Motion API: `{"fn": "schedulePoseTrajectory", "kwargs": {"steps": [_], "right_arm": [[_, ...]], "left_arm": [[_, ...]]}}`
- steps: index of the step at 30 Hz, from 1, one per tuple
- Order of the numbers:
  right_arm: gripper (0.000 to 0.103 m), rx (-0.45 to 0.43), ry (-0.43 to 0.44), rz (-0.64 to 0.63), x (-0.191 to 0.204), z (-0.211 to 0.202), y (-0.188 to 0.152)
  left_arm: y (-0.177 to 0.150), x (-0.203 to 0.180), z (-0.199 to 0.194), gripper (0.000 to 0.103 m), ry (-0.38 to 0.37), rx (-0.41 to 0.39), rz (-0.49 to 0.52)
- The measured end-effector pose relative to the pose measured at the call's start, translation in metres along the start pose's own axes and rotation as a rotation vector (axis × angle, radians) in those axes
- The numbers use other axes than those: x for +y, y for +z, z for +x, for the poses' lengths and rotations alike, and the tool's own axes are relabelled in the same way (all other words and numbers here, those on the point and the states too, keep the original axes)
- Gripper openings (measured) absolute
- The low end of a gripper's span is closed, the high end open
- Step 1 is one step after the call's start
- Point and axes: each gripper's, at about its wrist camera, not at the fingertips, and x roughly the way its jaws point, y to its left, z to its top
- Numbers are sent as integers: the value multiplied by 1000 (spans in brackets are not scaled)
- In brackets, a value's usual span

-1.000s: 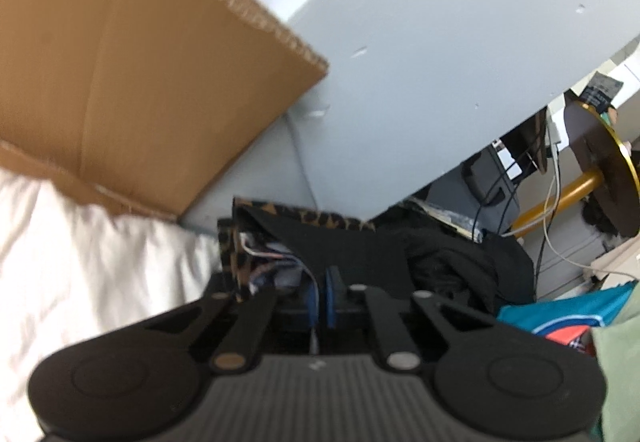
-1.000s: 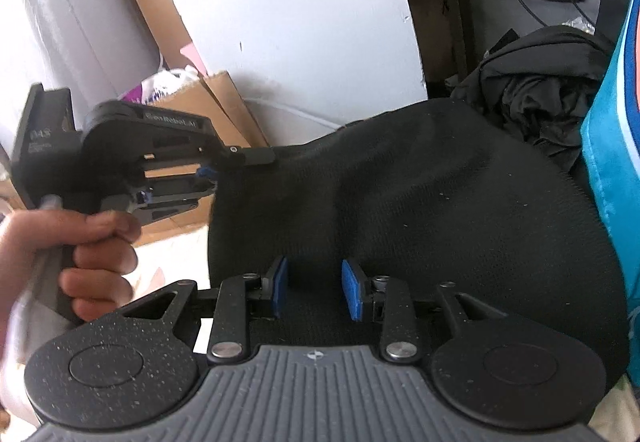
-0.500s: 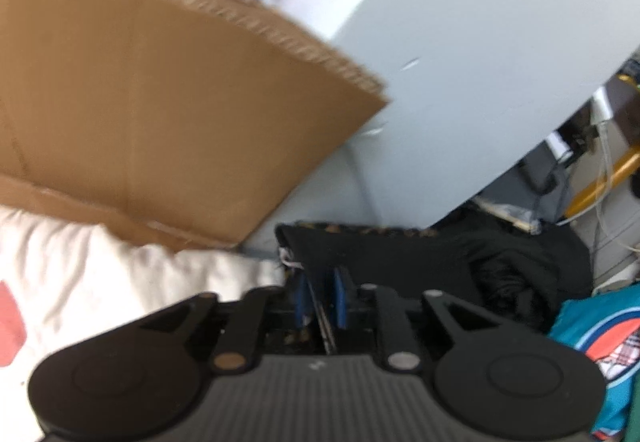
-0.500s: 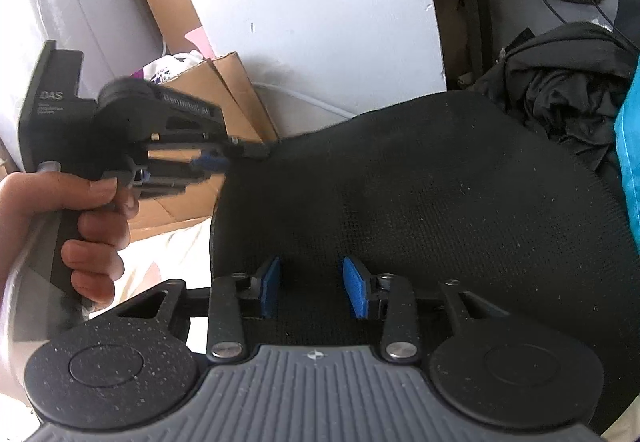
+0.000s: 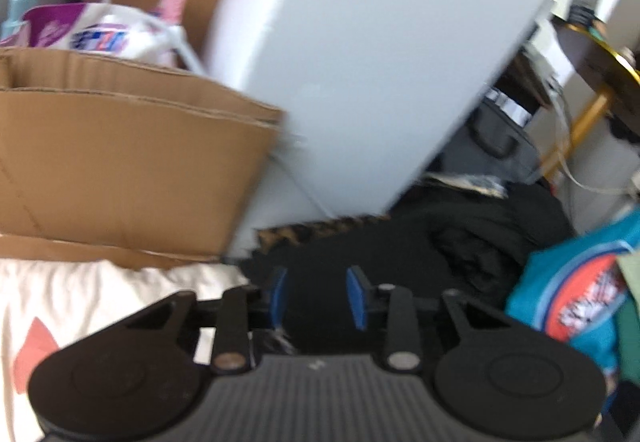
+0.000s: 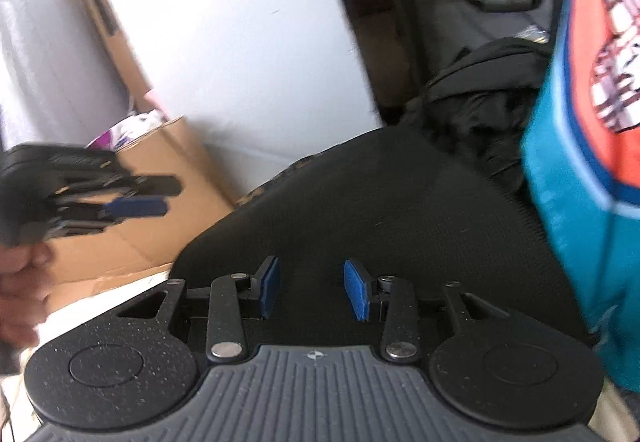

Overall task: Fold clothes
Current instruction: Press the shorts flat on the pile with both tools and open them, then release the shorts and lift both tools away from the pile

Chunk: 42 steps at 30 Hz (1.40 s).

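- Your left tongs (image 5: 316, 296) stand open, blue pads spread apart with nothing between them; the black garment (image 5: 360, 254) lies just ahead of and under the tips.
- Your right tongs (image 6: 310, 292) are open too, pads wide apart, hovering over the same black garment (image 6: 380, 217), which fills the space in front of them as a smooth dark mound.
- In the right wrist view your left tongs (image 6: 132, 197) appear off to the left of the right pair, clear of the cloth's edge, with your hand (image 6: 20, 290) wrapped round the grip; the view is blurred there.
- A strip of leopard-print lining (image 5: 320, 228) shows at the garment's far edge, just past the left tips.
- To the left of the left tongs lies a cream sheet (image 5: 80, 294) with a pink patch, and beyond it a cardboard box (image 5: 120, 169).
- To the right of both pairs sits a teal garment (image 5: 580, 282) with an orange print, close beside the black one.
- Farther ahead, a crumpled pile of dark clothing (image 6: 480, 113) rests beyond the black garment, under a pale grey panel (image 5: 380, 61).
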Motion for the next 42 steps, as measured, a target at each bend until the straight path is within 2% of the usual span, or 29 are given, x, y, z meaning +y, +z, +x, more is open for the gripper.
{"fn": "schedulePoseTrajectory", "kwargs": {"steps": [8, 11, 14, 17, 21, 28, 35, 42], "right_arm": [[43, -28, -111, -33, -31, 0, 2], [43, -32, -132, -56, -35, 5, -2], [43, -34, -157, -86, -40, 11, -6], [42, -37, -189, -99, -47, 14, -6], [42, -33, -224, -96, -57, 14, -8], [43, -14, -257, -78, -75, -1, -31], [43, 1, -298, -73, -87, -27, -44], [43, -29, -266, -95, -80, -51, -50]], "left_arm": [[-33, -40, 4, 30, -87, 46, 65], [-44, -36, 18, 28, -59, 82, 84], [-52, -25, 20, 13, -43, 81, 82], [-54, -15, 26, 3, -31, 87, 69], [-56, -8, 32, 3, -21, 96, 66], [-54, -20, 38, 3, 36, 98, 165], [-51, -42, 26, 2, 105, 104, 278], [-65, -58, 8, 6, 93, 95, 316]]}}
